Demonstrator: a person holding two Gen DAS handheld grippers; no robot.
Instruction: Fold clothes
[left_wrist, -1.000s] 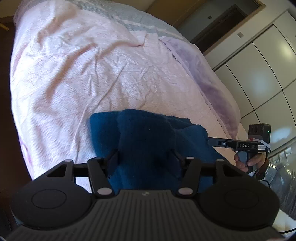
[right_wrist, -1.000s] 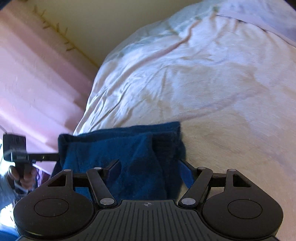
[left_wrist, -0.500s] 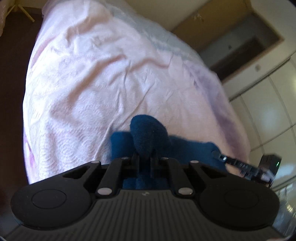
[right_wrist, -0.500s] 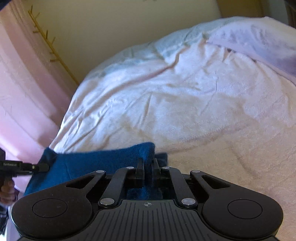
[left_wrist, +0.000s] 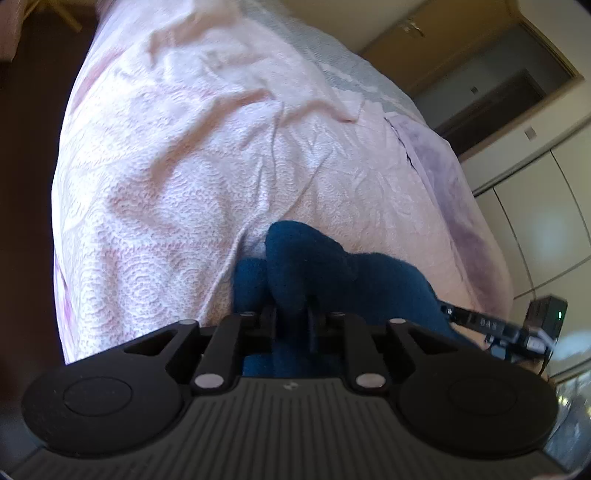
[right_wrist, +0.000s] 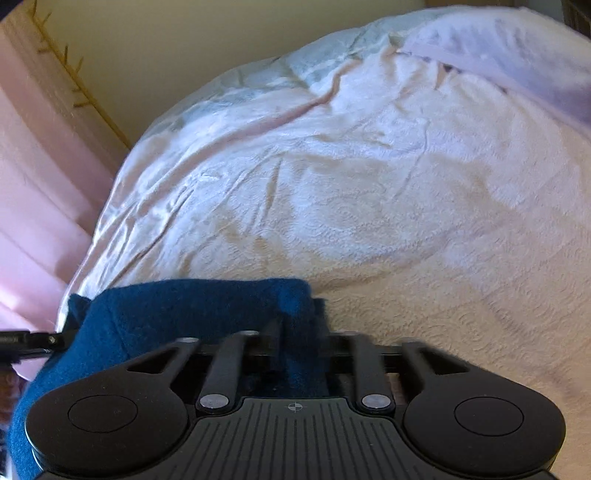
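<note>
Two grippers, one blue garment. Left gripper (left_wrist: 291, 325): fingers have just been opening, a bunched fold of the blue garment (left_wrist: 332, 273) between them and still pinched. Right gripper (right_wrist: 299, 343): fingers likewise just opening, wider, a fold of the garment (right_wrist: 192, 306) between them; pad contact not clear. Garment lies low in frame in both views, on the pink bedspread (left_wrist: 192, 177). Wardrobe doors (left_wrist: 546, 221) at right of the left view.

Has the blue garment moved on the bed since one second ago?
Yes. In the right wrist view the blue garment, then flat, now stands bunched up from the pink bedspread, its folded edge raised between the right gripper fingers.
</note>
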